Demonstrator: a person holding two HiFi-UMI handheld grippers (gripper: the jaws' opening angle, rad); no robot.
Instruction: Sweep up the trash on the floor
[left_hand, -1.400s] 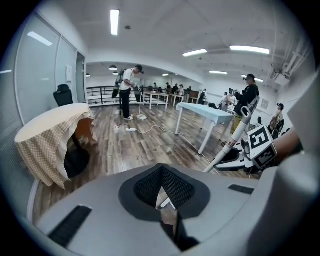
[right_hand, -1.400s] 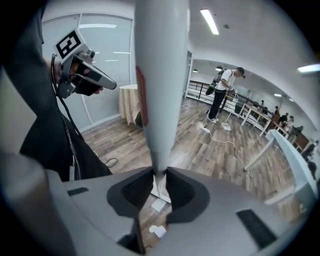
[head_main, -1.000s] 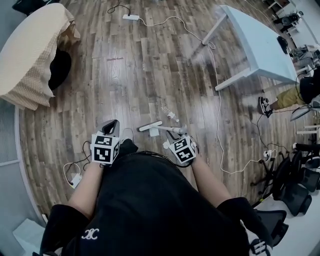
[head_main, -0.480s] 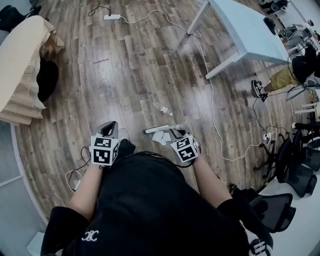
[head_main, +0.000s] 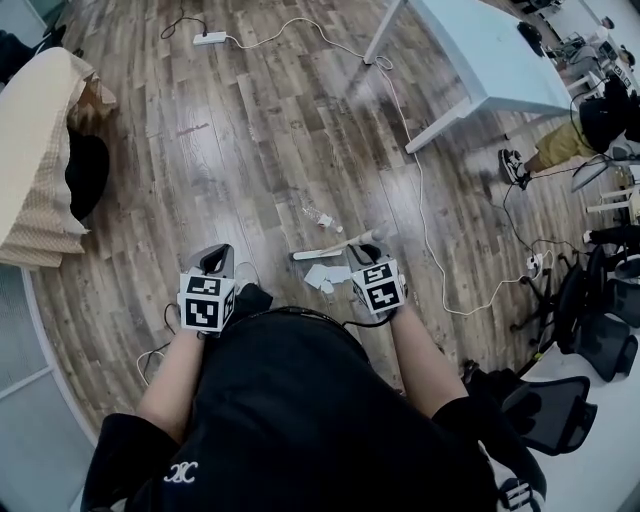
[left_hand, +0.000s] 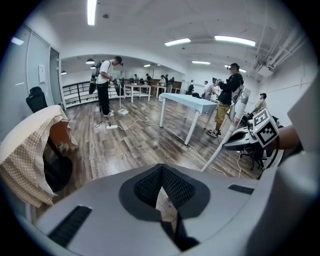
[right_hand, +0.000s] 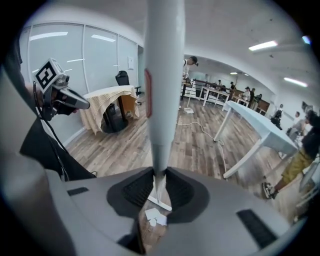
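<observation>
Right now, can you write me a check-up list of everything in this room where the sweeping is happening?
Surface: grey-brown wooden plank floor, with litter near the person's feet.
Job's things: long white broom handle; flat white broom head down on the floor.
Clutter: white paper scraps beside the broom head; small clear plastic piece just beyond it.
Grippers: right gripper shut on the long white broom handle; left gripper shut, nothing between its jaws.
Cables: white power strip; long white cable trailing across the floor.
Surroundings: white table, beige checked cloth, black office chairs, other people far off.
</observation>
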